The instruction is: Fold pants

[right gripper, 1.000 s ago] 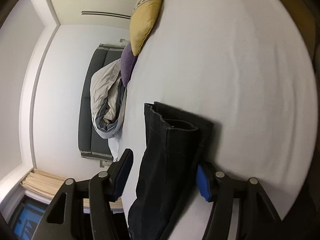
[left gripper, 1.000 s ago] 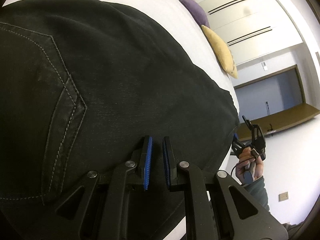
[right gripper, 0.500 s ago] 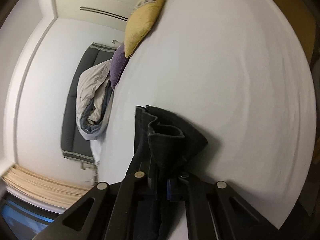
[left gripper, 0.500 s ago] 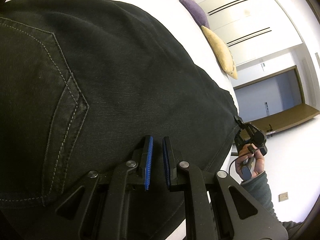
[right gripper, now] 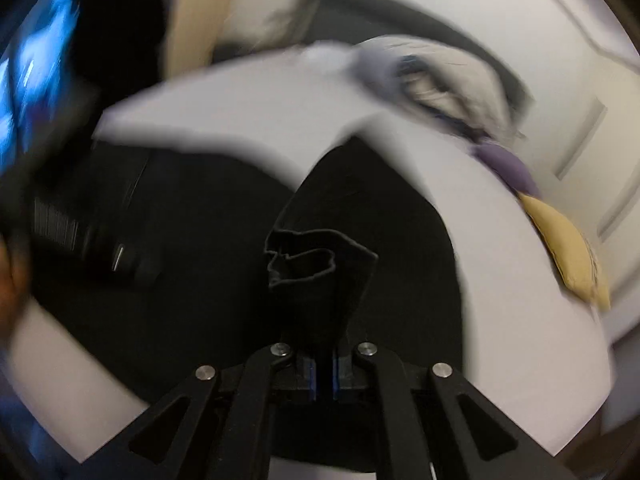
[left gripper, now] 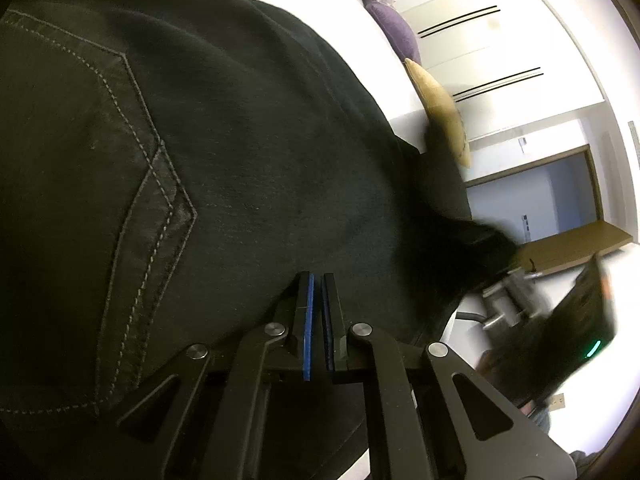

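Black pants (left gripper: pixel 248 152) lie spread on the white bed (left gripper: pixel 384 92), back pocket stitching at the left. My left gripper (left gripper: pixel 316 300) is shut, its blue pads nearly together, resting on the seat of the pants with no cloth visibly between them. My right gripper (right gripper: pixel 324 364) is shut on the bunched leg hems (right gripper: pixel 316 264) and holds them lifted over the rest of the pants (right gripper: pixel 208 232). The right wrist view is blurred. The right gripper shows blurred at the right of the left wrist view (left gripper: pixel 512 292).
A yellow pillow (left gripper: pixel 440 108) and a purple pillow (left gripper: pixel 392 36) lie along the far side of the bed. A crumpled grey duvet (right gripper: pixel 432 80) sits by the dark headboard. A wooden desk (left gripper: pixel 576 248) and a doorway stand beyond the bed.
My right gripper closed on the leg hems, lifted them and swung them toward the waist end. The left gripper stayed shut in place on the pants.
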Tool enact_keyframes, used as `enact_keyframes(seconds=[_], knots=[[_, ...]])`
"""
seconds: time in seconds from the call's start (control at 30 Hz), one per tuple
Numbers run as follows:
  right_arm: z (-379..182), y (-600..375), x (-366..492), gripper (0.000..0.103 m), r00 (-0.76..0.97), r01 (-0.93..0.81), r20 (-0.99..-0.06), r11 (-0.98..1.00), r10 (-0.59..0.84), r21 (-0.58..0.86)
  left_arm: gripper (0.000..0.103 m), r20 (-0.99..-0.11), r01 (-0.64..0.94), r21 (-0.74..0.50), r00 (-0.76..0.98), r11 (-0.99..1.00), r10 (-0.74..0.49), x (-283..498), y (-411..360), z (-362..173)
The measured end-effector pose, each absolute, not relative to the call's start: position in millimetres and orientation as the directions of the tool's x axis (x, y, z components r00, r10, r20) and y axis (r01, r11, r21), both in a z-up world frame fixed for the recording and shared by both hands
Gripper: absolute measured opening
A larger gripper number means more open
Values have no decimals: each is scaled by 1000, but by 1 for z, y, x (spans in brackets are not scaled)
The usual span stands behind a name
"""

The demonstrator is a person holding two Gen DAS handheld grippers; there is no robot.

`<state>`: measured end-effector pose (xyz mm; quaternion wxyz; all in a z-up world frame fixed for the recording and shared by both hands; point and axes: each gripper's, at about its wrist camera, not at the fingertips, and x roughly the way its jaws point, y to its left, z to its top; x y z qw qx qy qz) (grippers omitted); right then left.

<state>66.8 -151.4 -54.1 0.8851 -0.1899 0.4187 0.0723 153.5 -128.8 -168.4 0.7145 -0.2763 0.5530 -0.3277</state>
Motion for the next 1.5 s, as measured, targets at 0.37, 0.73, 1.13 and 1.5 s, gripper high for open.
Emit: enact_keyframes(seconds=[0.37, 0.73, 1.13, 1.5], knots=[[-42, -142, 56, 7, 714, -174, -694, 936, -94, -306, 66, -502, 53, -852, 200, 521, -842, 152, -115, -148], [-23, -89, 34, 7, 775, -239, -630, 895, -57, -376, 99, -377, -89, -926, 180, 366, -909, 168, -109, -148], [-27, -70, 15, 7, 780, -286, -624, 861, -45, -421, 39, -416, -114, -907, 95, 406, -904, 201, -104, -155], [-18, -46, 4, 7, 796, -343, -605, 821, -3, -456, 6, -594, 94, -799, 35, 594, -804, 222, -95, -123]])
